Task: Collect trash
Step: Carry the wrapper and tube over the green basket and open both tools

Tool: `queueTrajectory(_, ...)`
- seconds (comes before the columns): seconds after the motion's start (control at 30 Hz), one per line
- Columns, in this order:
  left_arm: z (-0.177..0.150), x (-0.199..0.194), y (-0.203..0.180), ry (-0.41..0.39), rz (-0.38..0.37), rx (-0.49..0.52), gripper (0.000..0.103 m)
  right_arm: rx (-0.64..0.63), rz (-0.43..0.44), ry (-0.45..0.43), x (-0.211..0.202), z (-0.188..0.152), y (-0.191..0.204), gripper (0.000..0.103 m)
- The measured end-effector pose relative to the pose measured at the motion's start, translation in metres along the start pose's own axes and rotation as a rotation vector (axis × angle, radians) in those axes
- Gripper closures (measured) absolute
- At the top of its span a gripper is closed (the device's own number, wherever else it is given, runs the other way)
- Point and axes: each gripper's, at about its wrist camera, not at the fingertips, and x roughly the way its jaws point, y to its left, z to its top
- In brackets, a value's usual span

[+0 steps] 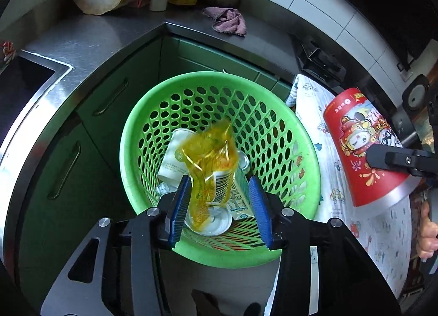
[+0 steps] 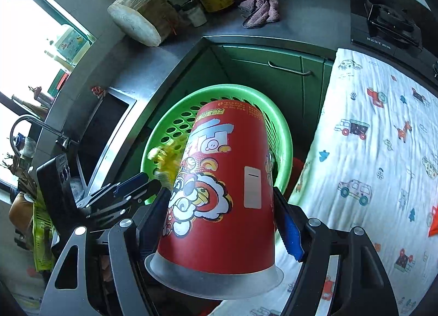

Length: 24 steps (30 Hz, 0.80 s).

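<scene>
Item: yellow wrapper (image 1: 210,162). Thin crinkled film, blurred in both views; sits between the blue pads (image 1: 180,203) of the left hand-held gripper (image 1: 219,203), over the open mouth of the green basket (image 1: 273,250). Jaws stand spread; the film lies against the left pad, but nothing pinches it. Judged very light, limp and slippery; likely to drift or cling to a pad. Any pinch on a bunched fold would do.

Item: red cup (image 2: 227,193). Large printed paper cup with a silver rim, held upside-down, rim toward the camera. The right hand-held gripper (image 2: 221,223) clamps it across the wall, pads on opposite sides, just beside the basket and above its rim. Judged light and hollow, moderately stiff but crushable; the smooth tapered wall could slip. The stiffer part of the wall, close to the rim, is the surest hold.

Item: basket. Perforated plastic, on the floor in the cabinet corner below the worktop (image 1: 90,39). Holds a white cup (image 1: 175,157), a carton (image 1: 238,198) and a round lid (image 1: 216,223).

Adjacent: patterned cloth (image 2: 369,151) at right.
</scene>
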Motion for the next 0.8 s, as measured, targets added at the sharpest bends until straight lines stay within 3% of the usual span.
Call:
queueTrajectory(0.3,0.001,-0.015,0.011,-0.026,0.018,-0.024,0.049,0.011,0.034,-0.025,0.012,0.012,0.009,0.032)
queueTrajectory(0.4,0.002,-0.017,0.012,-0.027,0.037,-0.031,0.038,-0.004,0.029,-0.038,0.003,0.006,0.006,0.029)
queueTrajectory(0.47,0.003,-0.02,0.01,-0.041,0.032,-0.031,0.037,-0.014,0.022,-0.045,-0.005,0.001,0.002,0.029)
queueTrajectory(0.8,0.008,-0.021,-0.039,-0.049,0.011,0.062,0.036,-0.027,-0.123,-0.109,-0.061,-0.037,-0.049,0.023)
